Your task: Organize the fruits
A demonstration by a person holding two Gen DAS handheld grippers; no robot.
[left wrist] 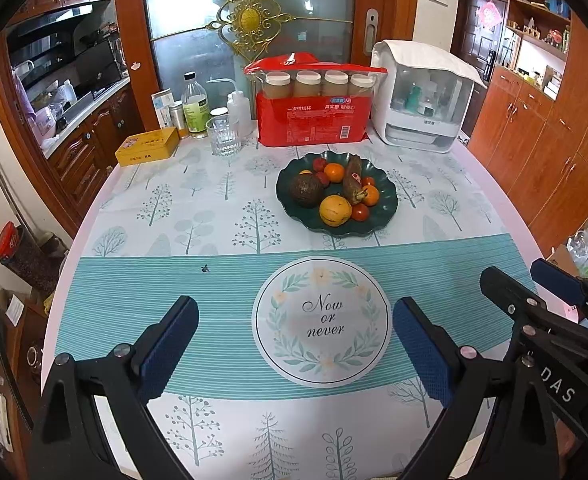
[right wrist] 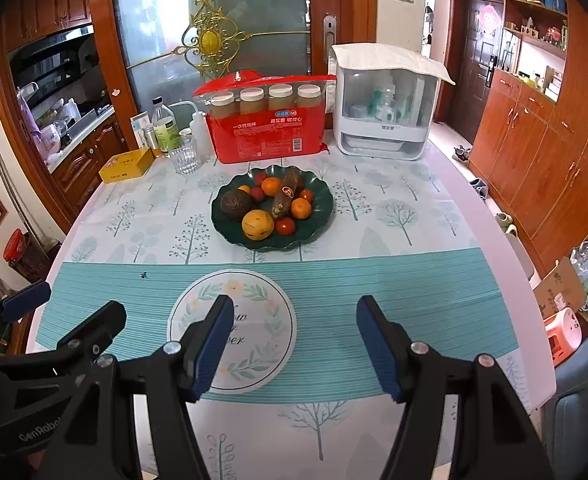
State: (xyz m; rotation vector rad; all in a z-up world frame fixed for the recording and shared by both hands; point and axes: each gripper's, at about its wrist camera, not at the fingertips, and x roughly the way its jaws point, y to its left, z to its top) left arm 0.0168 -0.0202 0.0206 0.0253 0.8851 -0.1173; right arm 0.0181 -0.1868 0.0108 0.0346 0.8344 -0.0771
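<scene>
Your left hand-held gripper (left wrist: 294,344) hangs low over the near part of the desk (left wrist: 154,208), its blue-padded fingers spread wide with nothing between them; the round "Now or never" print (left wrist: 321,327) on the cloth shows in the gap. Your right hand-held gripper (right wrist: 294,344) sits just beside it, also released and empty, above the teal striped band.

The fruit lies well ahead of both, gathered on a dark green plate (right wrist: 322,216) with a wavy rim near the middle of the desk. On it you have a dark avocado (left wrist: 305,191) at the left, a yellow round fruit (left wrist: 335,210) at the near edge, a small tomato (left wrist: 360,212) touching it, oranges (left wrist: 334,172), red berries and a long brown piece (left wrist: 353,179) lying across the middle.

Behind the plate stand a red package of cups (left wrist: 312,118), a white cabinet (left wrist: 424,100), a drinking glass (left wrist: 223,135), bottles and a yellow tin (left wrist: 148,147).
</scene>
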